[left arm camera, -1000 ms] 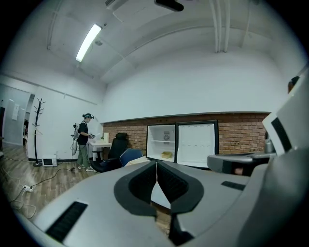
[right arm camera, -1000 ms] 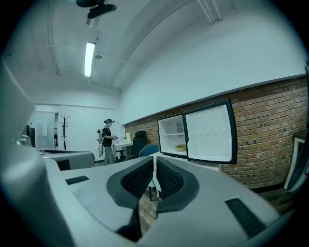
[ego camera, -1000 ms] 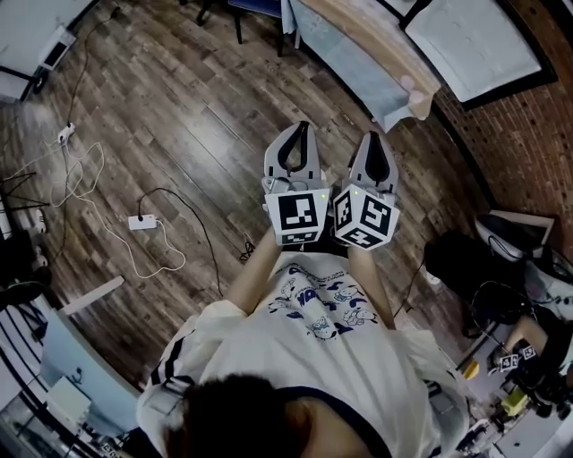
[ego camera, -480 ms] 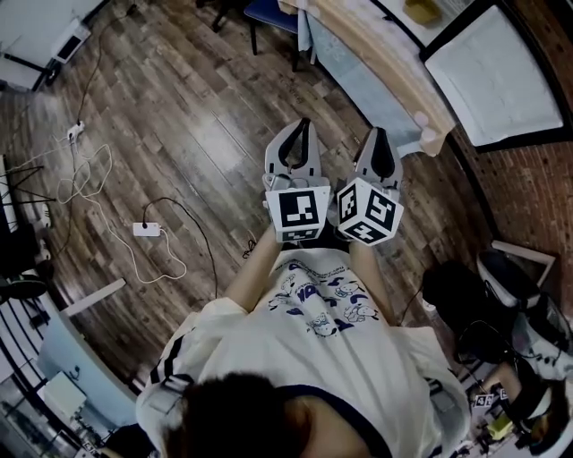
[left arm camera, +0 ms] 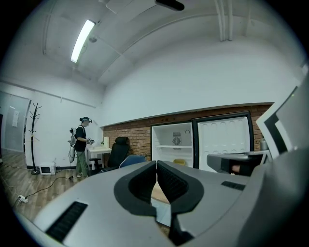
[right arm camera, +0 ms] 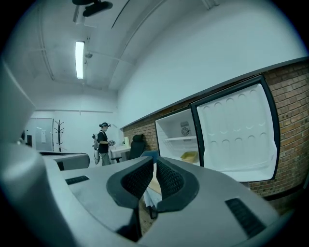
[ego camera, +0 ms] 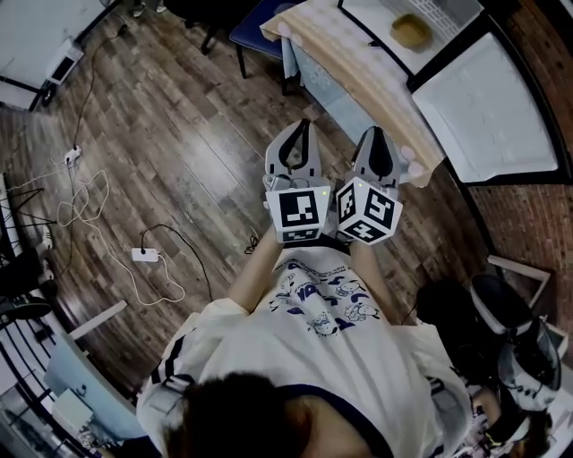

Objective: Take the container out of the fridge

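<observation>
Head view, grippers: the left gripper (ego camera: 303,131) and right gripper (ego camera: 376,134) are held side by side in front of the person's chest, pointing forward. Neither carries anything.
Head view, surroundings: a cloth-covered table (ego camera: 345,55) lies just ahead of the jaw tips, between the person and the fridge (ego camera: 448,11). Cables (ego camera: 85,192) trail over the wood floor (ego camera: 197,116) on the left.
Head view, container: the yellow container (ego camera: 412,31) sits inside the open fridge, well apart from both grippers. The fridge door (ego camera: 488,107) is swung wide, so the way in looks free.
Left gripper view, jaws: the left gripper (left arm camera: 156,165) has its pads pressed together at the tips with nothing between them.
Left gripper view, target: the container (left arm camera: 179,162) rests low in the fridge (left arm camera: 175,144), under a bare shelf. Another person (left arm camera: 83,146) stands far off at the left.
Right gripper view, jaws: the right gripper (right arm camera: 155,162) is likewise closed and empty.
Right gripper view, target: the container (right arm camera: 189,156) sits inside the fridge (right arm camera: 181,140), beside the open door (right arm camera: 236,140).
Stage, as judged: this looks like the approach. The jaws would need to part before any grasp.
</observation>
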`<state>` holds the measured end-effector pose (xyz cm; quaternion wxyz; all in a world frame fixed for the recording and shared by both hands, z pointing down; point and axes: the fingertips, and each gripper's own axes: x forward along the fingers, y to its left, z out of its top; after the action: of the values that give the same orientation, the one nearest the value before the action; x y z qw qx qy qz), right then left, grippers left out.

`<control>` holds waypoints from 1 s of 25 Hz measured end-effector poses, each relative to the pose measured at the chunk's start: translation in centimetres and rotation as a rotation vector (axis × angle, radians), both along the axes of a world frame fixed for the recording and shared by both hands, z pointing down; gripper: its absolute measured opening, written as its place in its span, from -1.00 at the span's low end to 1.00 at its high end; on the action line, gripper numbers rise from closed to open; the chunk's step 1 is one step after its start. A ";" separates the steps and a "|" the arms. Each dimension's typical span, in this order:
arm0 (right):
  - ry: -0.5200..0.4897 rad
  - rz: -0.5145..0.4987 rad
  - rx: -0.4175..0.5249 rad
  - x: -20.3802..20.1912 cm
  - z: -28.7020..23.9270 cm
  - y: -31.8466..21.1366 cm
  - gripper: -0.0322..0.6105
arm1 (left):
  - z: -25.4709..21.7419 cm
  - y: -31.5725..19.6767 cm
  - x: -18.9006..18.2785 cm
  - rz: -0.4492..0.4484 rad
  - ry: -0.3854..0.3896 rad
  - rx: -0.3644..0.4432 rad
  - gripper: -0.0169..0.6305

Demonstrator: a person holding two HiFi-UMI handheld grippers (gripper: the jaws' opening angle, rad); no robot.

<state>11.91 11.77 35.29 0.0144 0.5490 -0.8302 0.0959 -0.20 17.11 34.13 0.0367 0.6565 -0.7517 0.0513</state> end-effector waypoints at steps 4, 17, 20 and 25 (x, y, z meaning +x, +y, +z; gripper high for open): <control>0.001 -0.001 0.007 -0.1 -0.6 -2.3 -0.77 | -0.3 -2.6 -0.6 0.001 0.004 -0.003 -0.89; -0.007 0.067 -0.039 -0.6 1.3 -9.7 -0.77 | 1.3 -10.8 -1.1 0.075 0.015 -0.041 -0.89; -0.004 0.096 -0.037 -0.9 1.8 -11.6 -0.77 | 1.9 -13.2 -1.7 0.102 0.018 -0.040 -0.89; -0.009 0.178 -0.042 -1.6 2.2 -15.6 -0.77 | 2.2 -18.5 -3.0 0.175 0.022 -0.033 -0.89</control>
<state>10.33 -3.85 37.54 0.0137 0.6197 -0.7760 0.1167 -3.22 -1.39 36.32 0.0514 0.7196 -0.6899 0.0594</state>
